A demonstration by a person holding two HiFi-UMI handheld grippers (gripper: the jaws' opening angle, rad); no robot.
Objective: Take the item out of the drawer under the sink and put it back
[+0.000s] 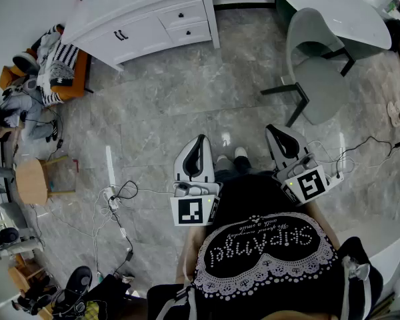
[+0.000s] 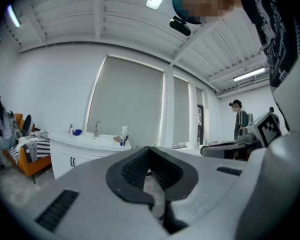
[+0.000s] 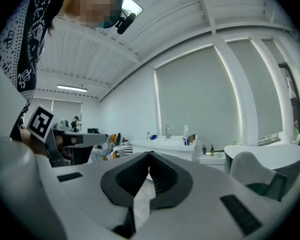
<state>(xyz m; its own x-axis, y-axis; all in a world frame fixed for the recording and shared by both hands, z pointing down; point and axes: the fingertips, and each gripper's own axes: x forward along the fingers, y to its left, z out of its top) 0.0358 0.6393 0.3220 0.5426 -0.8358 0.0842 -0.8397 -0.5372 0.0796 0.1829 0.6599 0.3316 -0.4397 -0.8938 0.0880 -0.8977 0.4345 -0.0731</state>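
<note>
Drawers [image 1: 183, 13], two, are seen in the far white vanity [image 1: 140, 9]; the left gripper [image 1: 200, 140] and the right gripper [image 1: 275, 131] are held closed, empty, over grey marble floor [image 1: 167, 105].

Far right: grey chair [image 1: 315, 69] beside white table [image 1: 333, 9]. Left: orange sofa [image 1: 77, 82], round wooden stool [image 1: 31, 181]; cables [image 1: 120, 209] on marble floor [image 1: 180, 105].

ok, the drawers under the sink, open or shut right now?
Shut. In the head view both drawers on the sink cabinet sit flush with its front, nothing pulled out.
</note>
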